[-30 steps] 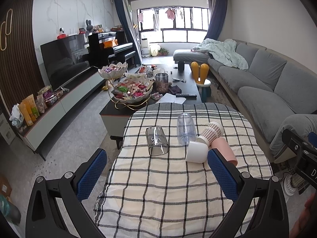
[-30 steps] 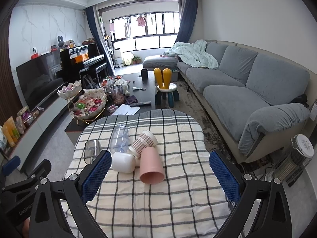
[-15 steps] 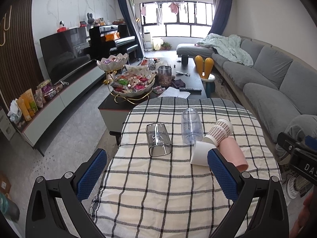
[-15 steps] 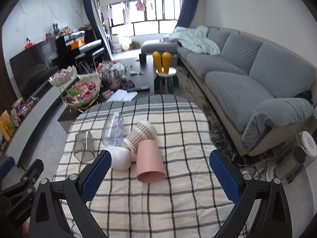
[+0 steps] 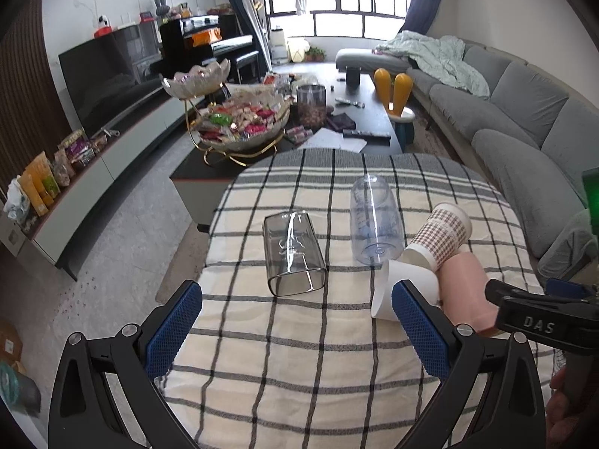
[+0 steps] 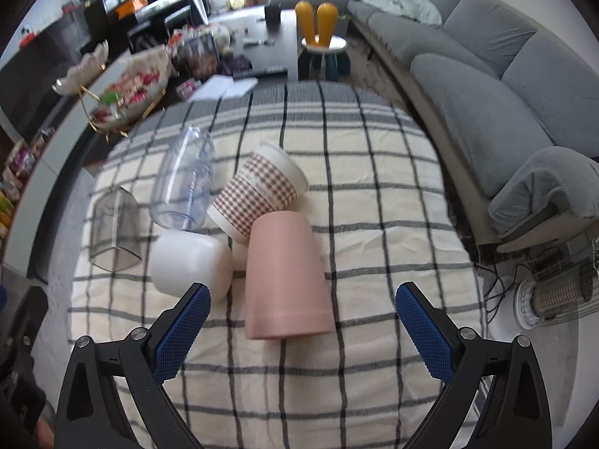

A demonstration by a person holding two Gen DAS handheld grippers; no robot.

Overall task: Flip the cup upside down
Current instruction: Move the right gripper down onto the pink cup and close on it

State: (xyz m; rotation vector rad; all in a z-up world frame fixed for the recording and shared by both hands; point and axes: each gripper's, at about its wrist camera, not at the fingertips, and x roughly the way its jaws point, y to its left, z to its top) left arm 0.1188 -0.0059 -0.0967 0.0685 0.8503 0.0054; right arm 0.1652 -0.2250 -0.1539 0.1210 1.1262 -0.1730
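Five cups lie on their sides on the checked tablecloth [image 6: 374, 224], and the right gripper [image 6: 299, 321] hangs over the pink cup [image 6: 284, 277], jaws spread wide, blue pads well apart on either side of it and touching nothing. The pink cup's open rim faces the camera, its closed end pointing toward the brown-checked paper cup [image 6: 258, 191], which leans against it. Just left sits the white cup [image 6: 191, 265], near the pink one (the gap is hard to judge from here), with the clear round cup [image 6: 183, 183] behind it and the smoky square glass [image 6: 114, 228] off by itself at the far left. Over on the left wrist view, the left gripper [image 5: 295, 321] is also wide open and empty, low over the cloth, the smoky glass [image 5: 294, 250] lying ahead between its pads. The right gripper's black body [image 5: 539, 321] shows at that view's right edge, beside the pink cup [image 5: 468, 284]. The grey sofa [image 6: 486, 56] runs along the right.
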